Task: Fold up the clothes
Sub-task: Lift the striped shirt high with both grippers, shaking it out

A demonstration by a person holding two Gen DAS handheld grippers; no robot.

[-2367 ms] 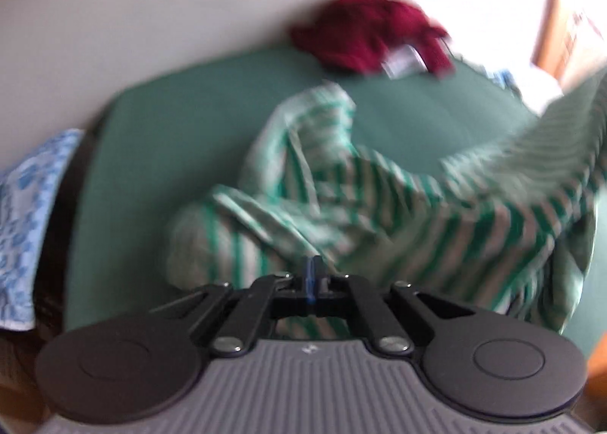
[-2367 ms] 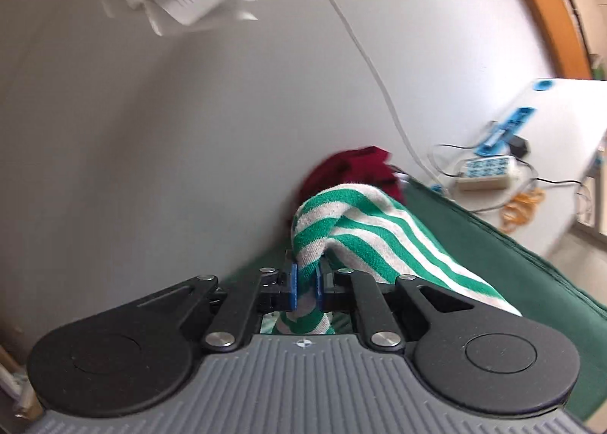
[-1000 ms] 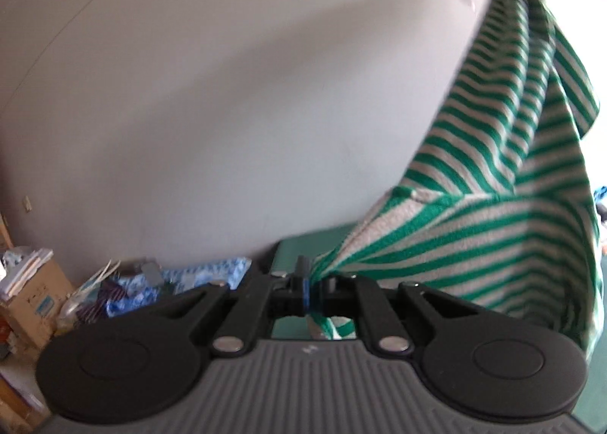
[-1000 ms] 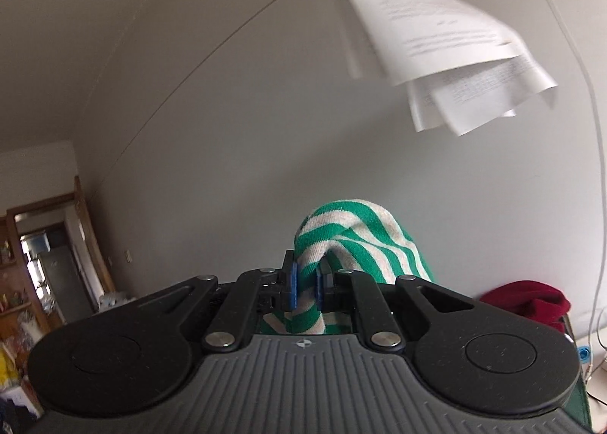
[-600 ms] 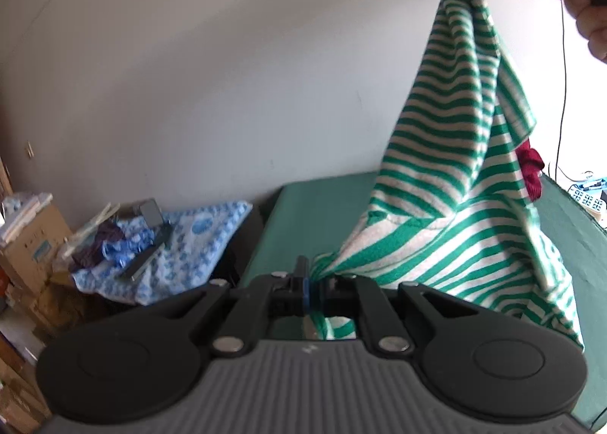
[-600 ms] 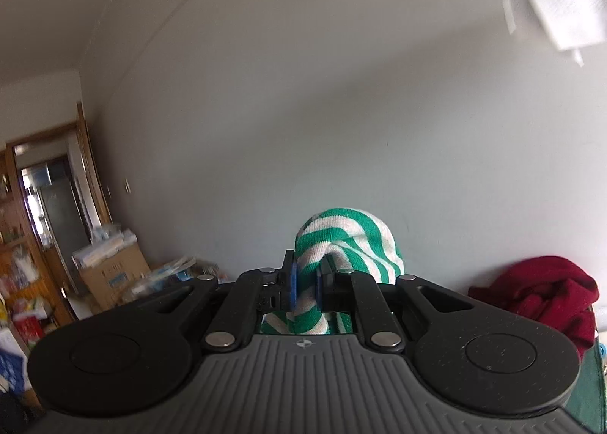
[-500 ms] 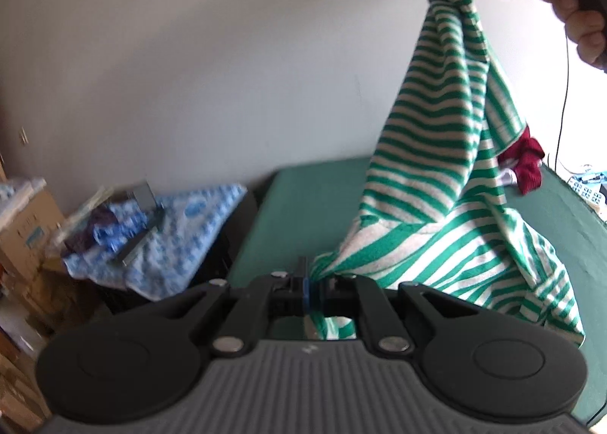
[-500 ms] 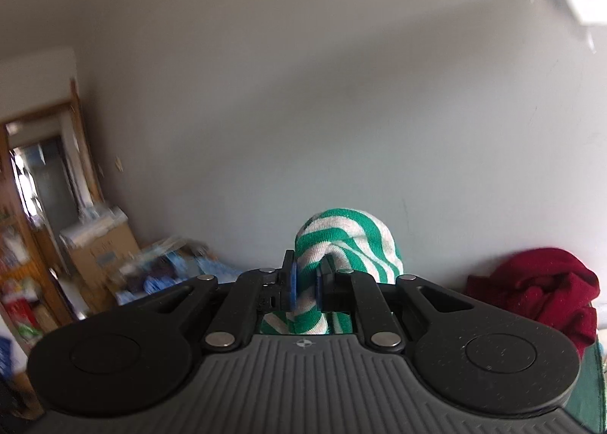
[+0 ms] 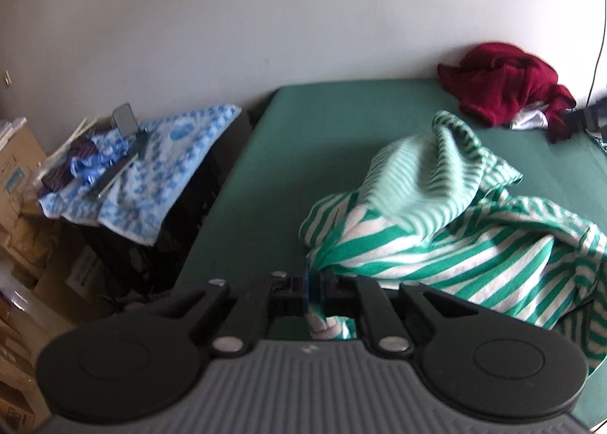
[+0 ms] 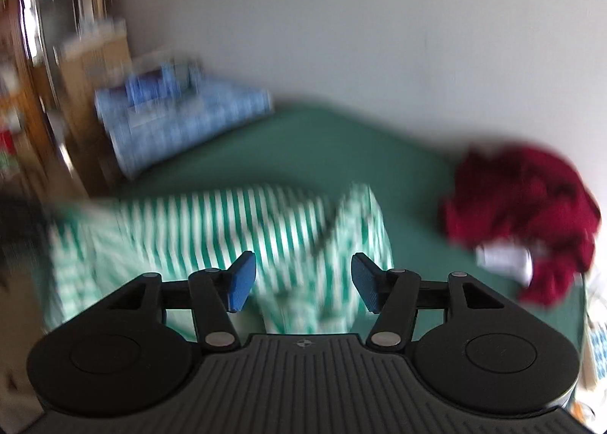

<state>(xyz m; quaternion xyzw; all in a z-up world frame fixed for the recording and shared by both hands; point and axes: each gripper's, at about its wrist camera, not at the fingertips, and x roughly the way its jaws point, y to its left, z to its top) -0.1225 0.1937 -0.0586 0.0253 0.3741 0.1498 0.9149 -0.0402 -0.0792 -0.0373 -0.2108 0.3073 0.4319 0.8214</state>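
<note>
Now left claw pinches the striped shirt to anchor it; right claw is opening, shirt loose between, dropping it mid-bench.

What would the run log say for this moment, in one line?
left hand-held gripper: shut on striped shirt | right hand-held gripper: opening, pads off shirt | shirt: heaped on green bed

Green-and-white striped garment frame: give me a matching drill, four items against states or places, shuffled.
Items:
1. green-and-white striped garment
2. dark red crumpled garment
3. left gripper
4. right gripper

States:
A. jaws apart and opening, pads off the cloth
B. heaped on the green table cover
C. bunched against the wall
D. pinching a striped fold

Pairs: 1-B, 2-C, 3-D, 4-A
</note>
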